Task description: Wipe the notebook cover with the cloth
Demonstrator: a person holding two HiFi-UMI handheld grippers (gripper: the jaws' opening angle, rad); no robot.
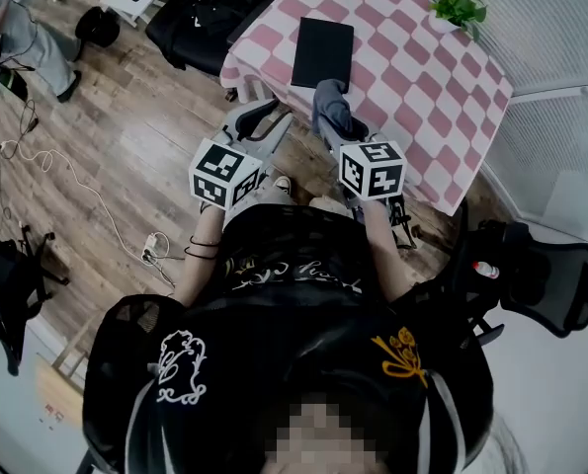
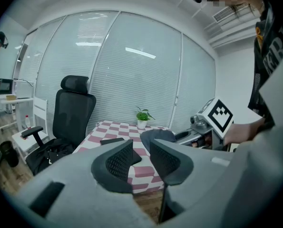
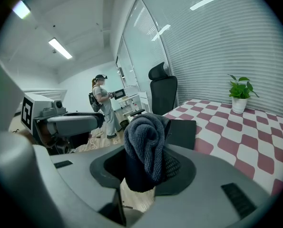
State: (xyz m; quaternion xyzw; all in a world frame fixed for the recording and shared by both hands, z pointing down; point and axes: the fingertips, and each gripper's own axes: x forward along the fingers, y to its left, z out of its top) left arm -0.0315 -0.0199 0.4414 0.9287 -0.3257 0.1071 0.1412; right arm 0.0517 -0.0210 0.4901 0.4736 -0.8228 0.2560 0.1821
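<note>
Notebook [image 1: 322, 51] is lying at the table's [image 1: 427, 77] near edge, just beyond the right gripper [image 3: 145, 170], which is clamping the cloth [image 3: 146, 141]. The left gripper [image 2: 141, 156] is hanging slightly open and empty.

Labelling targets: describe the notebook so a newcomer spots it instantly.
Start at the pink-checked table. The notebook lies flat near its edge, beyond the right gripper holding the grey cloth. It's the only black rectangle there.

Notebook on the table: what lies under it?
The black notebook lies flat on the pink-and-white checked tablecloth. The patch beneath is covered; nothing else can be seen there.
</note>
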